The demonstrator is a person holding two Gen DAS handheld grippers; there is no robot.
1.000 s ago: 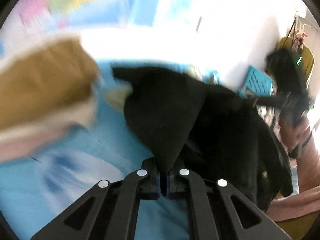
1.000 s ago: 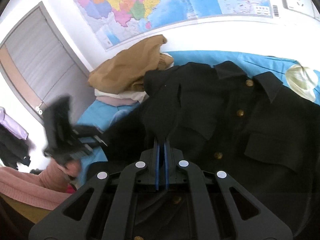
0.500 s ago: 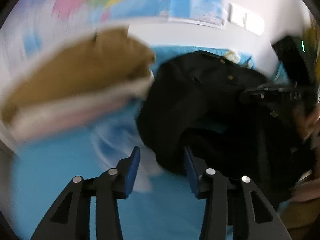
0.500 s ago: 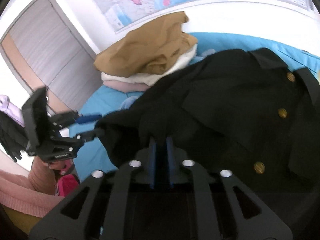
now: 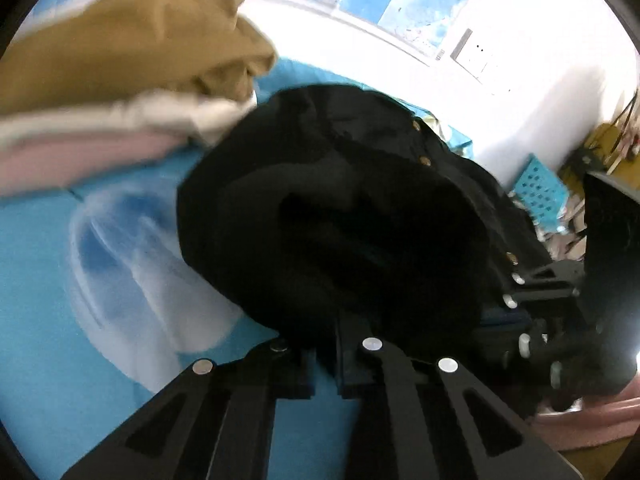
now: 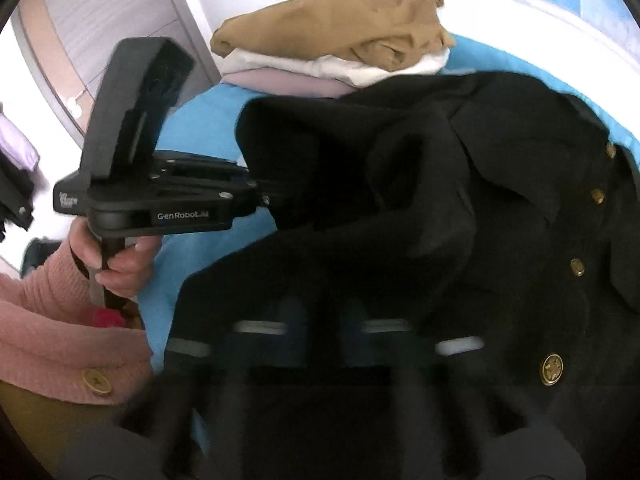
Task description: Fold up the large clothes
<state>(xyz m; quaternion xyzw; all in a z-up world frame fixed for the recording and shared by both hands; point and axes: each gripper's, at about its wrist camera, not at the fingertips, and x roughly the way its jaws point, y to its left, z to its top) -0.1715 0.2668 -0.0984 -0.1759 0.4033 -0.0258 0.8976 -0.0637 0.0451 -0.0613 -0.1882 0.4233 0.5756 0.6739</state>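
A black jacket (image 5: pixel 360 220) with gold buttons lies rumpled on the blue bed sheet (image 5: pixel 80 320). My left gripper (image 5: pixel 326 360) is shut on the jacket's near edge, with dark cloth pinched between the pads. In the right wrist view the jacket (image 6: pixel 440 200) fills the middle, and the left gripper (image 6: pixel 268 200) bites its left edge. My right gripper (image 6: pixel 320 320) is blurred at the bottom, its jaws together under draped black cloth. From the left wrist view the right gripper (image 5: pixel 500 292) reaches into the jacket's right side.
A stack of folded clothes (image 6: pixel 340 40), tan over white over pink, sits on the bed just behind the jacket. A hand (image 6: pixel 120 264) in a pink sleeve holds the left gripper's handle. A blue basket (image 5: pixel 540 184) stands by the wall at right. A door (image 6: pixel 100 20) is at left.
The left jaws held cloth, opened half a second ago, and now grip the jacket's edge again. The right jaws parted slightly, then closed. Both grippers dropped lower and came nearer each other.
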